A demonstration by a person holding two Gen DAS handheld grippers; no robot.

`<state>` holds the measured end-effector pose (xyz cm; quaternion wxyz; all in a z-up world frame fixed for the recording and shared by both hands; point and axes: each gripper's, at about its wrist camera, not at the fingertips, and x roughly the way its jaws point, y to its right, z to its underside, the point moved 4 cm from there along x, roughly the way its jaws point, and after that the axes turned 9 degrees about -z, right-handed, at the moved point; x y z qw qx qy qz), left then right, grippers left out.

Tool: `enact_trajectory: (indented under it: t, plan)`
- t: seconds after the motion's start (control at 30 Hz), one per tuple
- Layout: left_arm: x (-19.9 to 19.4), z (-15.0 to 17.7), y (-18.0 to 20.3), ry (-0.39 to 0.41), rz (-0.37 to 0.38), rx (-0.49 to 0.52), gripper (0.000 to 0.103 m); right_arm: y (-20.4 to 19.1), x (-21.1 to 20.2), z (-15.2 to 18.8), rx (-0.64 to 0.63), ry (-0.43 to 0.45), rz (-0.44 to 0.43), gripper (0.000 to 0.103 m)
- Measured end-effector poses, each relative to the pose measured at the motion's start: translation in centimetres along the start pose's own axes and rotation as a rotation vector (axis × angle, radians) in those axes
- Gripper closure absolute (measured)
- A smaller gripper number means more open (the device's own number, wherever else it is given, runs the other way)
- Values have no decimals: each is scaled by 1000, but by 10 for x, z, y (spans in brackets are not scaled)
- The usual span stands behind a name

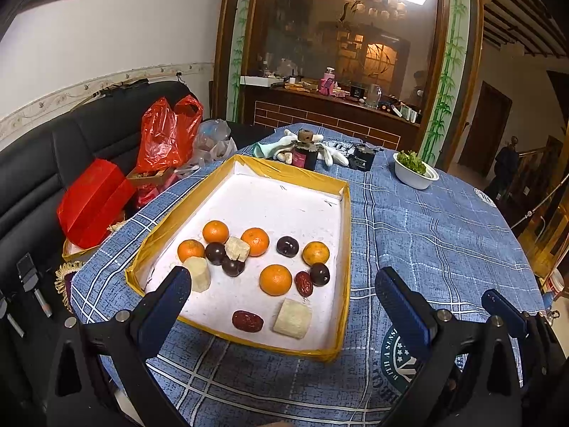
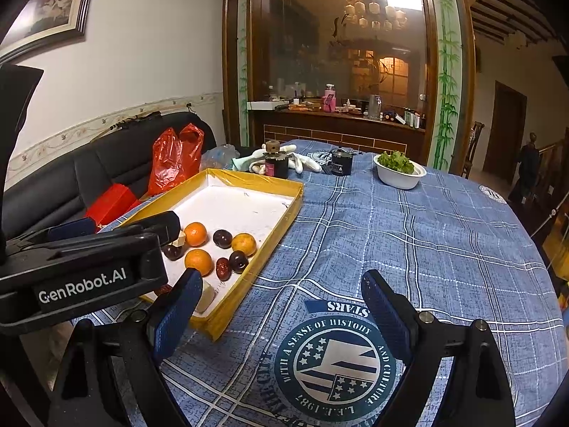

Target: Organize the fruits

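A shallow tray [image 1: 346, 235] with a yellow rim and white floor lies on the blue checked tablecloth. It holds several oranges [image 1: 275, 279], dark plums [image 1: 287, 246], two red dates [image 1: 247, 320] and three pale cut chunks [image 1: 292, 318]. My left gripper [image 1: 283, 277] hovers open over the tray's near end, nothing between its blue pads. My right gripper [image 2: 281, 279] stands open above bare cloth to the right of the tray [image 2: 281, 227], also holding nothing. In the right wrist view the left gripper's housing [image 2: 81, 284] hides the tray's near left part.
At the far side of the table stand a white bowl of greens [image 1: 416, 174], a dark jar [image 1: 305, 153], a black tin [image 1: 362, 156] and white gloves [image 1: 334, 154]. Red bags [image 1: 167, 135] lie on a black sofa to the left. The round table's edge curves away on the right.
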<state>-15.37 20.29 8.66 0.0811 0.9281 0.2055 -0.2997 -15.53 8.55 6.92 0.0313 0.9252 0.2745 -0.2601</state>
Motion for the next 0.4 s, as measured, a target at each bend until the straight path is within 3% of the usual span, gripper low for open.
enact_trajectory:
  t: [0.4]
  plan:
    - [-2,2,11,-18,-12,26,0,9,-3,1,29,6,0,9]
